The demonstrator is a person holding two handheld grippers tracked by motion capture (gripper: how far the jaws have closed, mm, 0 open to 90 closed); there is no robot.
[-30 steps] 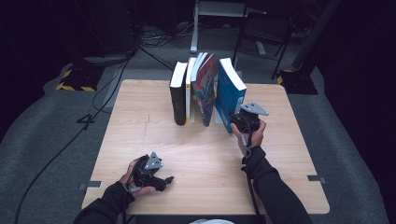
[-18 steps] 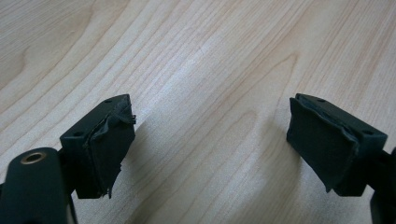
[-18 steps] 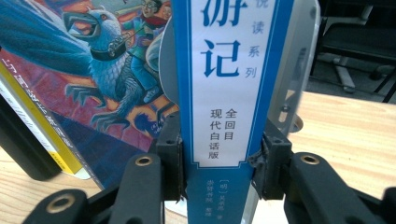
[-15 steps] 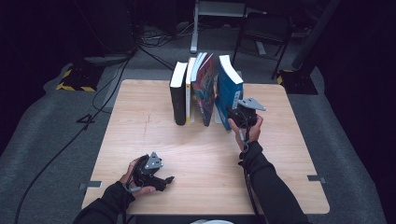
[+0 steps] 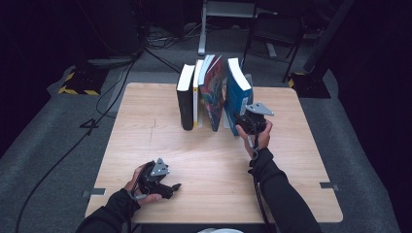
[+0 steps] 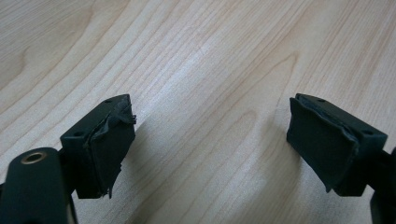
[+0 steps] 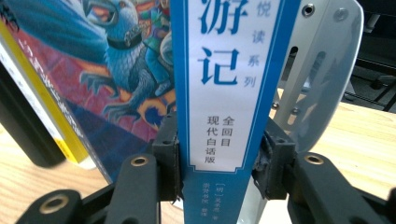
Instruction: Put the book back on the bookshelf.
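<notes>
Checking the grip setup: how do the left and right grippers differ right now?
The left gripper lies low near the table's front edge, jaws apart with nothing between them; the right gripper is raised at the book row, jaws clamped on the blue-spined book. Both have black jaws.

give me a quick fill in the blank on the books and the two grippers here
1. The right gripper is shut on the spine of the ____-and-white book.
2. The left gripper rests over the wooden table with its jaws ____.
3. The book at the left end of the row has a ____ cover.

Missing words: blue; open; black
</notes>
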